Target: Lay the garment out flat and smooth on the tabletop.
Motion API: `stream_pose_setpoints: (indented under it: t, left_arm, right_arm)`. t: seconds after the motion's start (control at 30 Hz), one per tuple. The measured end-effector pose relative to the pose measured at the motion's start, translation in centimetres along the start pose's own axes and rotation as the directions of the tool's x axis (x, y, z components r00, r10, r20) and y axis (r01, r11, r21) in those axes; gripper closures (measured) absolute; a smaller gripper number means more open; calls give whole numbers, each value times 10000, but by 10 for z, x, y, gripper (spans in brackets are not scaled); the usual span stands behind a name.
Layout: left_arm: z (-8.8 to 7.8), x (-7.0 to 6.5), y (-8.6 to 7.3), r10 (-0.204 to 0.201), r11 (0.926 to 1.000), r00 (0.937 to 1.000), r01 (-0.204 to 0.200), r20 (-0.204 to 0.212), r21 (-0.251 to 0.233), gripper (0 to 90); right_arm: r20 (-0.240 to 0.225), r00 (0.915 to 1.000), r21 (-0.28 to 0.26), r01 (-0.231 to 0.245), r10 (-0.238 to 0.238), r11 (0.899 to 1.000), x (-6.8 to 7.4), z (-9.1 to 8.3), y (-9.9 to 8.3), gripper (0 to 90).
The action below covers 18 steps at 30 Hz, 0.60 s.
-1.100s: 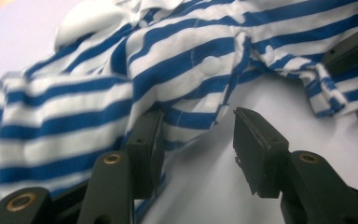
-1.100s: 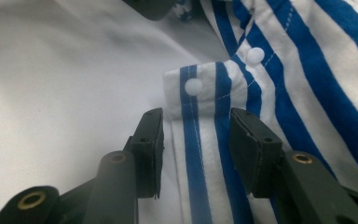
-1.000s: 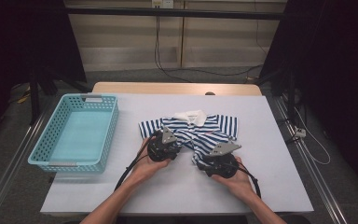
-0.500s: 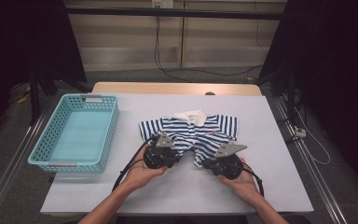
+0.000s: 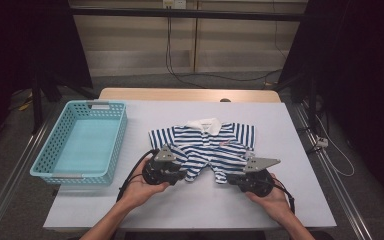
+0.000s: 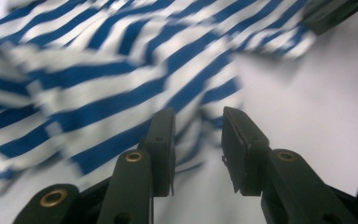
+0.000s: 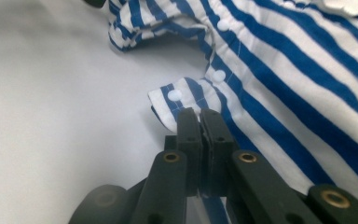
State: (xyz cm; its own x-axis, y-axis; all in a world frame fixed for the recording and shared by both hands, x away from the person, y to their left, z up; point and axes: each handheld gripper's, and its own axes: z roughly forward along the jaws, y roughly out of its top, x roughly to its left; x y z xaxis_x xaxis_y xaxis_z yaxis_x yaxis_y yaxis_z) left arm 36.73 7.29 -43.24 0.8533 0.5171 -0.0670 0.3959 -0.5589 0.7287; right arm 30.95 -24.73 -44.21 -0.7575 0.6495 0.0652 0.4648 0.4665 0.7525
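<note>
Gripping status, right gripper (image 7: 199, 119): jaws are pressed together on the lower hem of the striped garment (image 5: 207, 147).
Left gripper (image 6: 198, 135): jaws are set partly apart, having just been opening; hem fabric is seen between them, unclamped.
Garment location: laid flat at the centre of the table (image 5: 290, 150).
Count: one garment, two grippers, one teal basket (image 5: 80, 145).
</note>
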Motion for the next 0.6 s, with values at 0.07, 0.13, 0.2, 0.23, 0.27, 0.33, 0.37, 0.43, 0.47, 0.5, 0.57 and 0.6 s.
stream_pose_setpoints:
  t: [0.07,0.13,0.2,0.23,0.27,0.33,0.37,0.43,0.47,0.5,0.57,0.6]
  left_arm:
    - [3,7,-1,-200,9998,9997,199,-154,-67,629]
    - [7,12,-2,-323,9995,9992,323,-216,3,613]
    - [13,13,-4,-140,9995,9996,146,-226,290,638]
    - [17,13,-5,-93,9988,9998,102,-189,483,662]
    - [18,12,-6,-16,9990,9997,27,-242,436,665]
    - [18,11,-5,-80,9986,9999,87,-137,521,694]
    - [19,10,-5,-125,9988,9999,129,-84,467,731]
    - [19,7,-4,-160,9984,9999,161,-19,539,807]
    - [19,6,-3,-224,9980,9997,223,13,587,844]
    - [19,5,-3,-256,9979,9997,255,3,600,858]
    - [17,5,-4,-294,9976,9995,288,94,622,859]
    - [16,6,-5,-395,9974,9990,383,195,611,856]
  right_arm:
    - [-119,9999,67,64,-63,10000,2,3,1,830]
    - [-85,9999,24,81,-81,10000,6,5,4,703]
    - [-155,9998,-157,148,-151,9998,9,9,10,626]
    - [-138,9996,-203,228,-231,9995,11,12,13,614]
    - [-168,9993,-250,338,-342,9991,14,15,16,614]
    - [-288,9984,-278,471,-479,9985,18,20,22,616]
    - [-256,9983,-323,512,-520,9982,20,23,25,621]
    - [-342,9980,-406,514,-528,9979,22,29,29,623]
    - [-379,9977,-449,543,-560,9975,24,32,32,625]
    - [-367,9974,-441,596,-612,9973,25,36,35,628]
    - [-382,9964,-343,749,-762,9966,27,43,42,622]
    - [-397,9961,-248,784,-794,9966,28,48,45,625]
